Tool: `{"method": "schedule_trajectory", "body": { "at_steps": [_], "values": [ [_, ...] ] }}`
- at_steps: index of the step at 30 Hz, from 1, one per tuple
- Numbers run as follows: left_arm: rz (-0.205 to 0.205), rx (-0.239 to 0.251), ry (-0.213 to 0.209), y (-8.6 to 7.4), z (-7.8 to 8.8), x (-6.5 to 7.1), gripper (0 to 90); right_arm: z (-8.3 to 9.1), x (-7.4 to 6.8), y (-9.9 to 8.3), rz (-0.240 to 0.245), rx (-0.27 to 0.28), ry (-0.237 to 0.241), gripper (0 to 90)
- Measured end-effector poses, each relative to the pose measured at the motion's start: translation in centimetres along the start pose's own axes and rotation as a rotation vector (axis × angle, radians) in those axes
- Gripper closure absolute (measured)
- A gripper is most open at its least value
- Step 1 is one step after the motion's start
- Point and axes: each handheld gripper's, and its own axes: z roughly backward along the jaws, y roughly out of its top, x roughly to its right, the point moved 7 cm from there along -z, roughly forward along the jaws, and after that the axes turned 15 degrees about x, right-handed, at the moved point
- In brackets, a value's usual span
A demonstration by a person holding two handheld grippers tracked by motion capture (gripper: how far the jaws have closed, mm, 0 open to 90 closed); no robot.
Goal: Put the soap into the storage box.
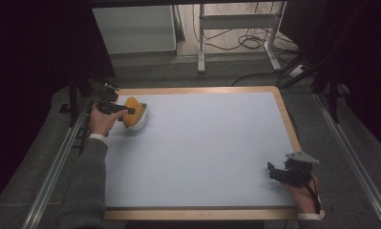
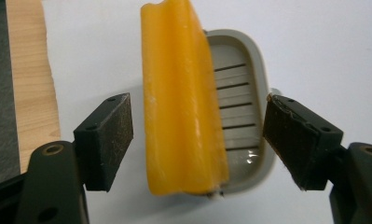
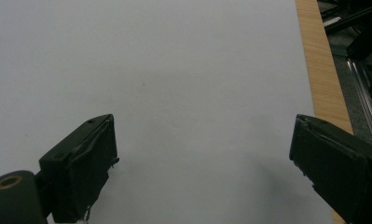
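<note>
Standing on edge in its dish [image 2: 249, 93], soap bar [image 2: 181, 98] runs lengthwise away between gaping left tool [image 2: 197, 140]

Orange soap bar [image 2: 183, 98] — on edge, tilted in grey slotted dish [image 2: 242, 102].

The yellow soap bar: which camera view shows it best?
The left gripper view: the yellow soap bar is close up, lying tilted on the slotted soap dish between open tongs. The high view shows it small and far off, partly covered by the left gripper.
</note>
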Motion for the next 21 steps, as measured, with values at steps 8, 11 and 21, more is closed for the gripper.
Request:
{"method": "schedule_trajectory", "body": {
  "at_steps": [8, 11, 21],
  "values": [
    [-0.047, 0.063, -0.085, -0.8, 2.5, 2.0, 24.8, 0.0, -0.2, 0.1, 0.004, 0.003, 0.003, 7.4],
    [-0.067, 0.081, -0.111, -1.5, 3.4, 2.8, 24.9, 0.0, -0.2, 0.2, 0.000, 0.004, 0.002, 7.4],
    [-0.107, 0.133, -0.219, -6.5, 6.0, 6.1, 24.8, 0.2, -0.1, 0.3, 0.001, 0.008, 0.001, 7.4]
  ]
}}
